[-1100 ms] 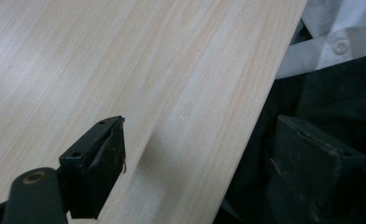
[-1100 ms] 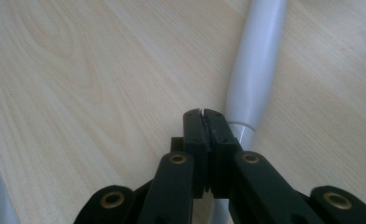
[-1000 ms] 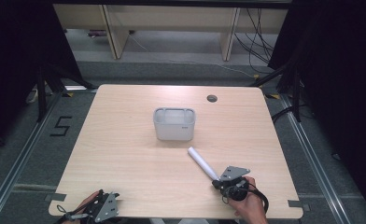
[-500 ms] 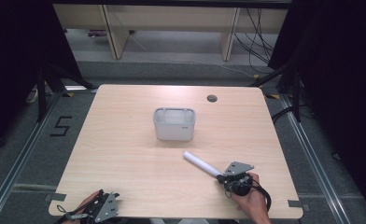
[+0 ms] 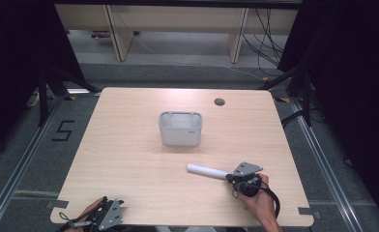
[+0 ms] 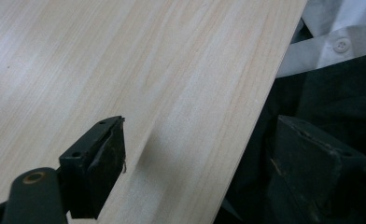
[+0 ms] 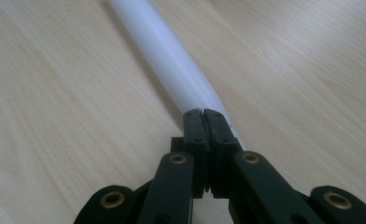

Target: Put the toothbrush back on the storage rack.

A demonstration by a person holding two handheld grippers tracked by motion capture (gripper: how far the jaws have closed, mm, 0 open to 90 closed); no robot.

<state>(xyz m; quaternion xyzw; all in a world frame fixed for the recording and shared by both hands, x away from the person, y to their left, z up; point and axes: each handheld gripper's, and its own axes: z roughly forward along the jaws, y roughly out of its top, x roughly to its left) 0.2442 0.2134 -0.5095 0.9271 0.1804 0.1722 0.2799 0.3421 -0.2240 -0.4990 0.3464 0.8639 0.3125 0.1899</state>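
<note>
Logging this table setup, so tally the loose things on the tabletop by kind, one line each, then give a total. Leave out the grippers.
White tube, its near end pinched in the right gripper: 1
Grey bin, standing mid-table: 1
Total: 2

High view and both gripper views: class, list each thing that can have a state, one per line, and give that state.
White tube: lying flat on the table, one end pinched by the right gripper.
Right gripper: shut on the white tube's end.
Left gripper: open, jaws wide apart, at the table's near edge, holding nothing.
Grey bin: upright at the table's middle, open-topped; contents cannot be told.
</note>
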